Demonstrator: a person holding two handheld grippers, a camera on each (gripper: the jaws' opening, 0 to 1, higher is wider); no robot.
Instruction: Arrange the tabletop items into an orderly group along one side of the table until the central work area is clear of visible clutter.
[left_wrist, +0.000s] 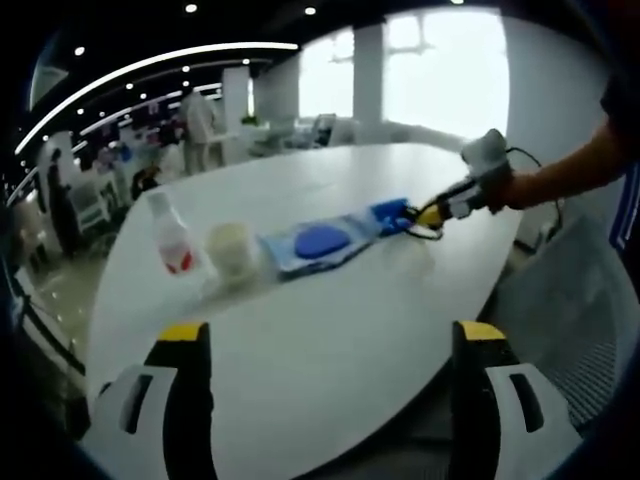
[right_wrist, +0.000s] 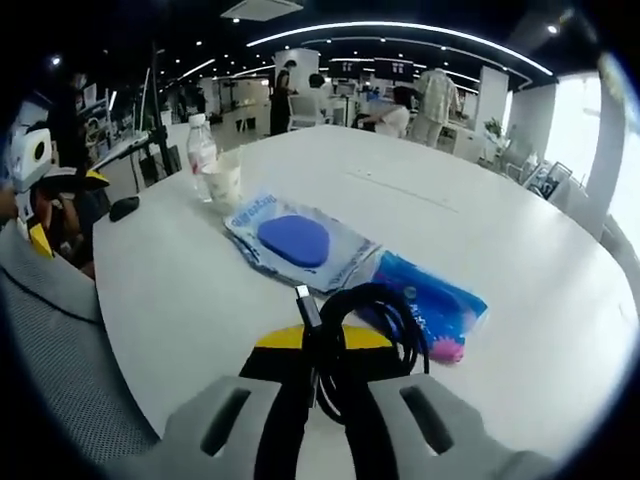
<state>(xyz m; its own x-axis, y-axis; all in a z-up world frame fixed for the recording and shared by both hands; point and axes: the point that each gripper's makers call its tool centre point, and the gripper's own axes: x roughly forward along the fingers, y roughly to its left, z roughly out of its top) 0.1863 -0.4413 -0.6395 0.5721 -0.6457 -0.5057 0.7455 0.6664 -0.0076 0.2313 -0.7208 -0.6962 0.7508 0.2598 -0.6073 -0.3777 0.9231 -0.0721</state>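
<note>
Right tool (right_wrist: 318, 365) clamped on black cable (right_wrist: 372, 318) — left tool (left_wrist: 325, 355) wide, empty.

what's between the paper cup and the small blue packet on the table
The clear pouch with the blue pad lies between the paper cup and the small blue packet, seen in both gripper views.

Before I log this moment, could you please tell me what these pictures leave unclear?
- Right gripper view: the coiled black cable hides whether the right gripper truly clamps it.
- Same view: print on the clear packet with a blue oval pad is blurred.
- Left gripper view: label on the clear plastic bottle is too small.
</note>
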